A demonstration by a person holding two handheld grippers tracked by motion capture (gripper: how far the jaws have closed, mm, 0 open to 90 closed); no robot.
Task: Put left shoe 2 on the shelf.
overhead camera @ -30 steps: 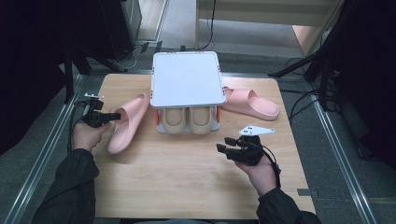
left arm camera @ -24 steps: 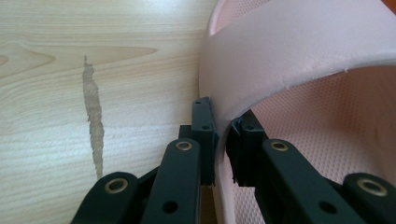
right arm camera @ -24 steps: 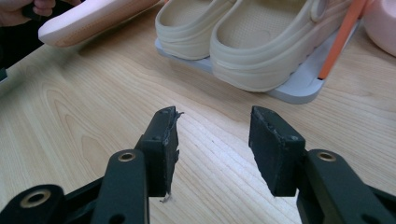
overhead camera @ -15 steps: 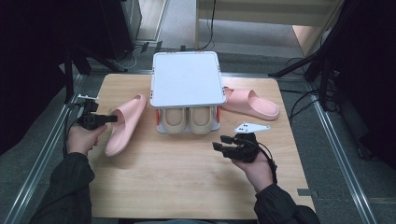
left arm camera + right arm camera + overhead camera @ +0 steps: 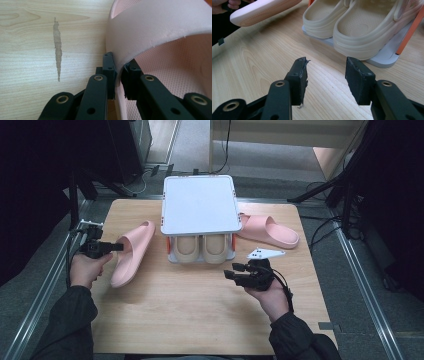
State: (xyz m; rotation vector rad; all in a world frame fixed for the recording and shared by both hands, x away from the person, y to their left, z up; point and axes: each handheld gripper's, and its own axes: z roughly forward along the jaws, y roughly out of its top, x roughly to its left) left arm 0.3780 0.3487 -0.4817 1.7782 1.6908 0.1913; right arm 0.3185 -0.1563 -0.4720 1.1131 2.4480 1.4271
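A person's two forearms come in from the near edge of a wooden table, each hand holding a two-jaw gripper.

Left gripper: at the left side of the table, pointing right. Its jaws are clamped on the side wall of the left pink slipper, just under the strap; in the left gripper view one pad presses the outer face and the other the inner face of that wall. In the right gripper view the near end of this slipper appears raised off the wood, with shadow beneath it. The slipper lies lengthwise from far to near, just left of the shoe rack.

Right gripper: near the middle-right of the table, pointing left. Its jaws stand wide apart with nothing between them; the right gripper view shows only bare wood in the gap.

Shoe rack: a small white shelf with orange posts at the far centre of the table. A pair of beige clogs sits side by side on its lower tier, heels toward the near side.

Second pink slipper: flat on the table, just right of the rack, well apart from both grippers.
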